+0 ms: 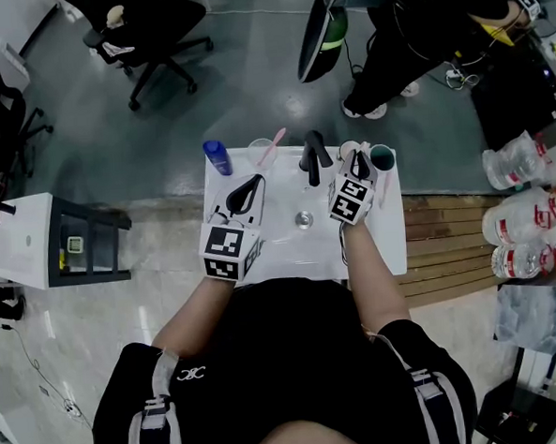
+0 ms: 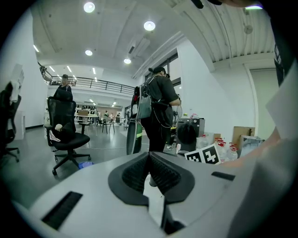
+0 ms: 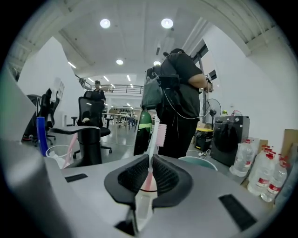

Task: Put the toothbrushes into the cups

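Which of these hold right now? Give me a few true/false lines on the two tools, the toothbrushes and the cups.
1. The right tool grips a pink-and-white toothbrush, bristles up. True.
2. The left tool also holds a toothbrush. False: its jaws are shut on nothing.
3. The clear plastic cup is empty. False: a pink toothbrush stands in it.
4. The teal round cup sits just beyond the right tool. True.
5. The blue plastic bottle stands beside the teal round cup. False: it is at the far left corner of the white table, near the clear plastic cup.
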`<state>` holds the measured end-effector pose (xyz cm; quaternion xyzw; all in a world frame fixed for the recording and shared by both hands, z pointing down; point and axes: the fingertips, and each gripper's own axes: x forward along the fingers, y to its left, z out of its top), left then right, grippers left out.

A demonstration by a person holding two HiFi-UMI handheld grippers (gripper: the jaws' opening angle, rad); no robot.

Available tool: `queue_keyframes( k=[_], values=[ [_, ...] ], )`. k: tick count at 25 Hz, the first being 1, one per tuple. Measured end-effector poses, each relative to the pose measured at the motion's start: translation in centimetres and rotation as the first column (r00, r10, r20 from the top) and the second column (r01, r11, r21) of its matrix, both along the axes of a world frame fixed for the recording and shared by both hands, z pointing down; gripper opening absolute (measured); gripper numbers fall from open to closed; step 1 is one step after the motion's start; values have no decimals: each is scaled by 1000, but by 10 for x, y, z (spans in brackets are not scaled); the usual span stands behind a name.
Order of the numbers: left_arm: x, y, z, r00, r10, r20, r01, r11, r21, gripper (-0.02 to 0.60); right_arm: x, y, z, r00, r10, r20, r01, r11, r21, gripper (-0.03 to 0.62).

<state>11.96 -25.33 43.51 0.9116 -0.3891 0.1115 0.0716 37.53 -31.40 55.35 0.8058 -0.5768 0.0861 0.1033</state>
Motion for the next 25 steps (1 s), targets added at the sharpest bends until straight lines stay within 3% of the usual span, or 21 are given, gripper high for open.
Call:
queue_keyframes(
  k=[2,4,8,21,25],
  values=[
    [0,2,-2,1000,-4,1,4,1000,2,14,-2,0,-2,1000,-19,9,19,1000,-1,43],
    [0,5,-3,1000,-7,-1,7,1000,3,14,-6,0,-2,999,-44,25,44,999,-5,98],
    [1,10,-4,1000,-9,-8,9,1000,5,14,-6,7,-2,998,-53,27,53,999,-6,130],
    [36,32,-4,999,29,-42,-29,1000,10,14,-5,44,3,995,-92,34,94,994,-57,130],
    [48,35,-4,998,46,-48,-45,999,10,14,-10,58,-4,992,-121,23,122,992,-30,120]
  ],
)
